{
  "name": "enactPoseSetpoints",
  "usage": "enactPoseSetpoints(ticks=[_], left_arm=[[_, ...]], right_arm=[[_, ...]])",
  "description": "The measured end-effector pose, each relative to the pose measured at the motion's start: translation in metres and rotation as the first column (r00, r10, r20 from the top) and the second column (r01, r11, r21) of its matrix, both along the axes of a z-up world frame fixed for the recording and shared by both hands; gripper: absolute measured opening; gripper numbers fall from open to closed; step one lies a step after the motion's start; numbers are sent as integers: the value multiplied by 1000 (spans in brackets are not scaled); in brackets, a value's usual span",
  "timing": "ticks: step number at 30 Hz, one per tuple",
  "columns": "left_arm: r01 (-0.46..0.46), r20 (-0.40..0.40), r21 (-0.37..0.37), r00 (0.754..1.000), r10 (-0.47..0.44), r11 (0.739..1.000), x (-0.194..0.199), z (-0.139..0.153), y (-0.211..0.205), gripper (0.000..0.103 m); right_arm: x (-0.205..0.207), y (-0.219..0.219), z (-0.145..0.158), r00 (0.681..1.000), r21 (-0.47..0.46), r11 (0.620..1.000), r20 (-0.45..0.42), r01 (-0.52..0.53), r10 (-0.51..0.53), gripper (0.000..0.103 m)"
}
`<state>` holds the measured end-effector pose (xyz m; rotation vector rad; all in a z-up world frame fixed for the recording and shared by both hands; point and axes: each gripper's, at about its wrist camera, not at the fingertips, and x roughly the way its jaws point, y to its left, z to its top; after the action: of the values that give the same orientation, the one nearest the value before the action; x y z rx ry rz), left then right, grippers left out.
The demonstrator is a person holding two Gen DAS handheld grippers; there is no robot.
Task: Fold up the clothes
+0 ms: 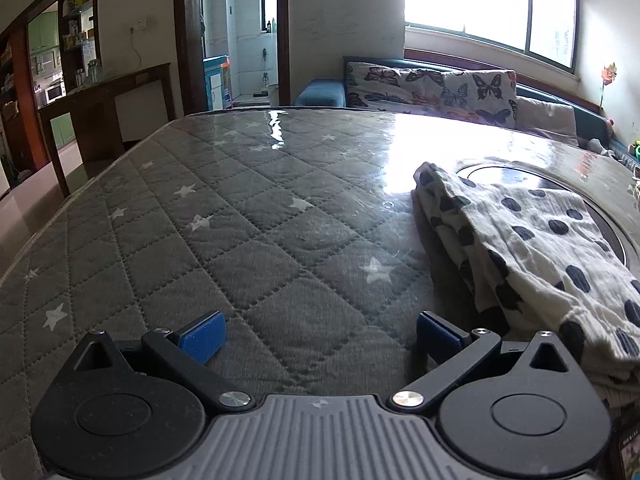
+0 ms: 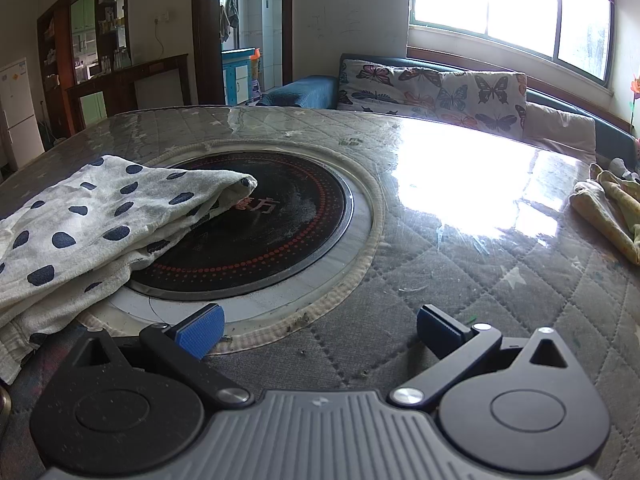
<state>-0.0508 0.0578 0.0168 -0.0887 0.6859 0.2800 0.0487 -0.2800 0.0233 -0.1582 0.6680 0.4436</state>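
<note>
Both grippers low over tabletop, jaws wide, empty.

Left gripper (image 1: 320,336) and right gripper (image 2: 320,332) near; polka-dot garment (image 2: 76,232) lies bunched between them, partly over round black cooktop (image 2: 272,236); yellowish cloth (image 2: 608,212) far right.

The left gripper (image 1: 320,338) sits low and level, pointing forward, its jaws spread wide with nothing between them. Its blue pads (image 1: 203,336) face inward across the gap, each carried on a black link arm that angles outward from a silver pivot on the ribbed grey body. The right gripper (image 2: 320,334) shows the same pose in its own view: jaws spread wide, gripping nothing, blue pads (image 2: 201,330) turned toward each other, black link arms splayed. Neither view shows the hands that hold them.
</note>
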Motion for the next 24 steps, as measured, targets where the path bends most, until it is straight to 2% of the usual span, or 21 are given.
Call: enactPoseSetpoints(ticks=[7,24], left_arm=[[-26,1,-2,1000,26,1000,7,0,1,103],[-27,5,-2,1000,27,1000,8,-1,2,103]], right_arm=[[0,0,0,1000,1,1000,-1,0,0,103],[-1,0,0,1000,1,1000,-1,1,-1,103]])
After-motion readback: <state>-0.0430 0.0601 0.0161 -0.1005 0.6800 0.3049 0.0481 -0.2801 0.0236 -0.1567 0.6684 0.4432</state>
